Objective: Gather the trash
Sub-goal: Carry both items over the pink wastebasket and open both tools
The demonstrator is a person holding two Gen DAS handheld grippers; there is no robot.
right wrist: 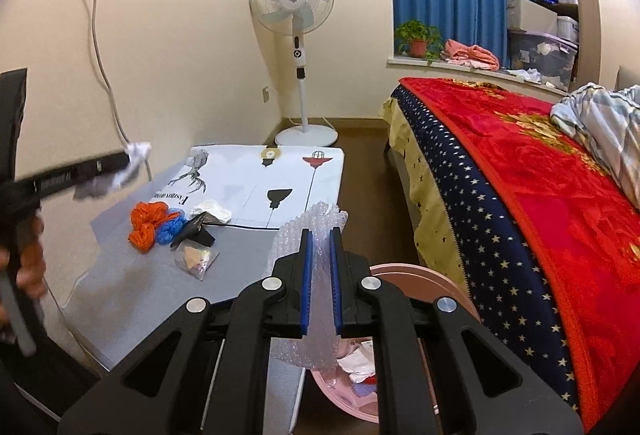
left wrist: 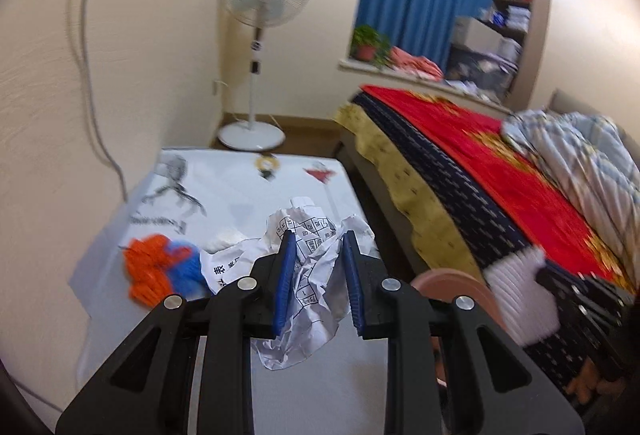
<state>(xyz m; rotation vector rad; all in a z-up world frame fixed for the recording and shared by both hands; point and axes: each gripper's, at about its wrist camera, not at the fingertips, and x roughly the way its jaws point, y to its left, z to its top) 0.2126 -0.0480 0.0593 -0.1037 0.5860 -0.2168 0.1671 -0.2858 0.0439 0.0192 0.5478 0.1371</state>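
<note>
- Left wrist view: your left gripper (left wrist: 316, 247) pinches a crumpled printed paper (left wrist: 308, 275) between its blue pads, above the table (left wrist: 240, 187).
- On the table, left of that paper, lies an orange and blue bundle (left wrist: 160, 269), blurred in this view.
- Right of the table's near corner, the rim of a pink bin (left wrist: 452, 281) shows, partly hidden behind the gripper.
- Your right gripper appears right of the bin only as a blurred black and white shape; its state cannot be told from here.
- Right wrist view: your right gripper (right wrist: 322, 247) is pressed onto a sheet of bubble wrap (right wrist: 316, 275), which hangs over the pink bin's near edge (right wrist: 424, 275) beside the table (right wrist: 140, 295).
- White scraps (right wrist: 360, 363) lie inside the bin.
- On the table, well left of the bubble wrap, the orange and blue bundle (right wrist: 156, 225) sits touching a black scrap (right wrist: 198, 231); a clear packet (right wrist: 196, 259) lies just in front, a white wad (right wrist: 210, 211) just behind.
- Left of the table, your left gripper (right wrist: 116, 163) holds the white paper (right wrist: 128, 171), blurred.
</note>
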